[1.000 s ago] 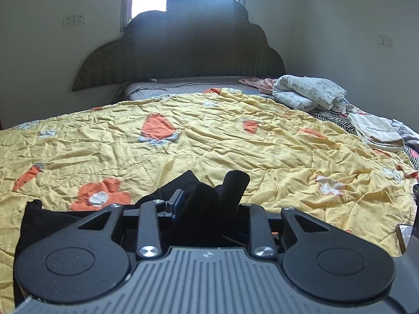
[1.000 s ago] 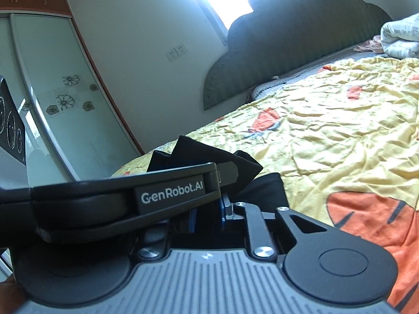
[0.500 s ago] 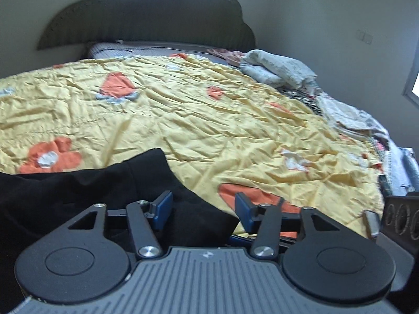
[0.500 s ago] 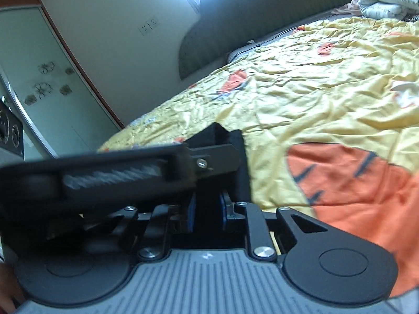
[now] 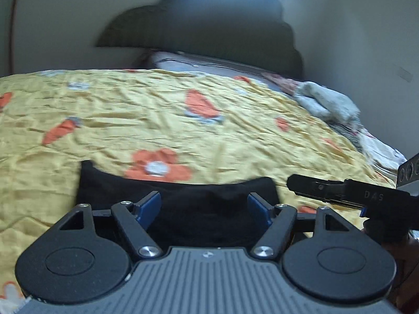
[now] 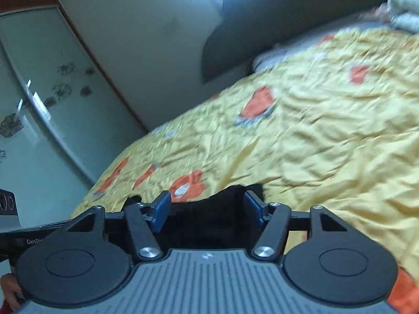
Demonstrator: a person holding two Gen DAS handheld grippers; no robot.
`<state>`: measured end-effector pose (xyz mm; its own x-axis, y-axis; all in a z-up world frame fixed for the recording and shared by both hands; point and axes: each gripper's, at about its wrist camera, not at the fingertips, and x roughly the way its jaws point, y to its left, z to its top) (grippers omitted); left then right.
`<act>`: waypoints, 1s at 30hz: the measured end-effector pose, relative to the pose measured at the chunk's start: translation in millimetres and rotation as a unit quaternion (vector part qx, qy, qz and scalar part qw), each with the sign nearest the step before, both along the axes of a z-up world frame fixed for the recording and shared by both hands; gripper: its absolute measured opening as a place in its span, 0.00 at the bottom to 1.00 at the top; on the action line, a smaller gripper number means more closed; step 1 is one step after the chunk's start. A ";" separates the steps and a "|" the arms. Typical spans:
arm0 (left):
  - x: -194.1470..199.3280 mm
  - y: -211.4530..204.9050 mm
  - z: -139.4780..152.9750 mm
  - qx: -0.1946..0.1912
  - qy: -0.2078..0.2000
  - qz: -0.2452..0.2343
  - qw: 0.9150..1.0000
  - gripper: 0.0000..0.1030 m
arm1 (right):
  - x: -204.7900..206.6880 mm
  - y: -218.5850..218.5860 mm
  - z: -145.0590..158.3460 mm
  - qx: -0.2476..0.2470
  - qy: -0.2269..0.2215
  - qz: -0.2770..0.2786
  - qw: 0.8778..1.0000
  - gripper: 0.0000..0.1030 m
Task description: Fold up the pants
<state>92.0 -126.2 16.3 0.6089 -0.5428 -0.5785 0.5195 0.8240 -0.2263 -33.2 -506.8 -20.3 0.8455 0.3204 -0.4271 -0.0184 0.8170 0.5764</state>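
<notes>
You have just let go with both hands. A second ago each gripper was pinched on a bunch of the black pants; now the left gripper (image 5: 204,204) has its blue pads spread and still widening, with the cloth lying flat below and between them but not pressed by either pad. The right gripper (image 6: 207,206) is doing the same — jaws parting, dark cloth in the gap, nothing clamped.

The pants (image 5: 178,198) now rest on the yellow bedspread (image 5: 157,110) at the near edge of the bed, at 6 o'clock in the left view, as a squat dark block with a fairly straight far edge. In the right view only a small part shows, at 6 o'clock just past the pads. The right gripper's body pokes into the left view at 3 o'clock, so your hands are close together.

Both views are blurred — you are moving off. By my reading the fold has been laid down and released. How neat the hidden near edges are I cannot tell, so look before you smooth or fold again.
</notes>
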 end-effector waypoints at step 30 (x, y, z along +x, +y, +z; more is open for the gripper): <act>85.1 29.8 -39.0 0.041 0.085 0.143 0.985 0.73 | 33.2 11.5 3.8 -0.156 0.054 -0.058 0.985 0.26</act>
<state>177.1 -96.4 -22.7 0.6205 -0.3092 -0.7206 0.2230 0.9506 -0.2159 0.1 -495.3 -16.5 0.8130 0.0635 -0.5787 0.1333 0.9473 0.2913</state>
